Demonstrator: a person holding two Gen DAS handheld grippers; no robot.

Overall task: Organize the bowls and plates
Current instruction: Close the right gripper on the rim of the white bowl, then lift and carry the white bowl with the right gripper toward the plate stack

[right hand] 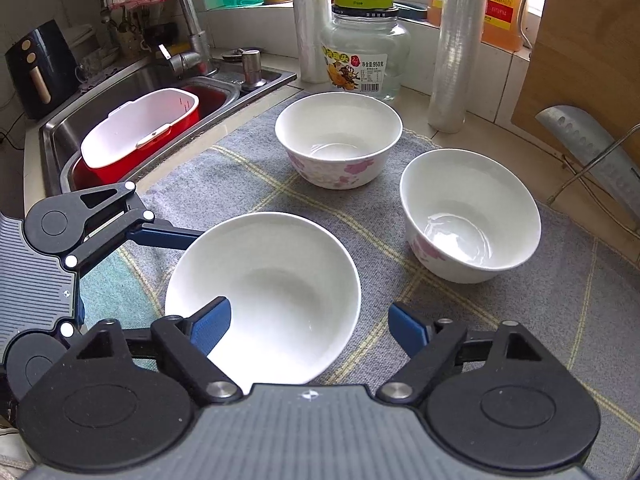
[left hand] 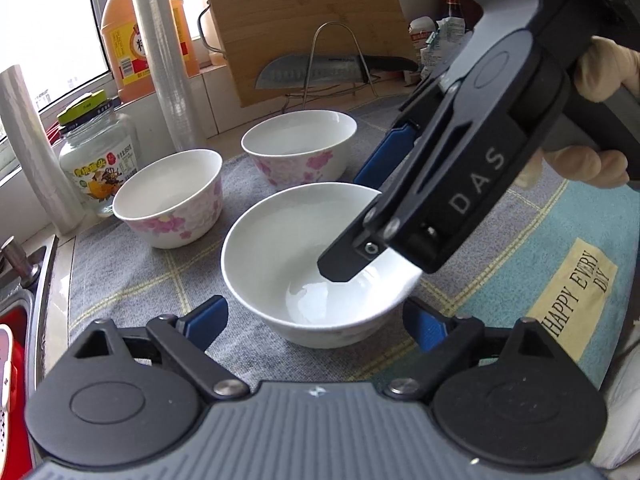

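A plain white bowl (left hand: 280, 248) (right hand: 272, 288) stands on the grey checked cloth (left hand: 120, 272), nearest both cameras. My left gripper (left hand: 314, 320) is open, its blue pads flanking the bowl's lower near sides, a sliver of cloth showing beside the left pad. My right gripper (right hand: 310, 330) is open astride the bowl's rim: one fingertip (left hand: 340, 268) is inside, the other outside over the cloth. The left gripper's finger (right hand: 168, 238) reaches the bowl's edge in the right wrist view. Two floral bowls (left hand: 168, 200) (left hand: 300, 148) stand upright behind, empty (right hand: 340, 140) (right hand: 468, 216).
A glass jar (right hand: 364, 56) and two film rolls (right hand: 452, 60) stand at the cloth's back edge. A cutting board (left hand: 304, 20) and a knife (left hand: 320, 72) on a wire rack sit behind the bowls. The sink holds a red tub (right hand: 140, 136). A gloved hand (left hand: 600, 72) holds the right gripper.
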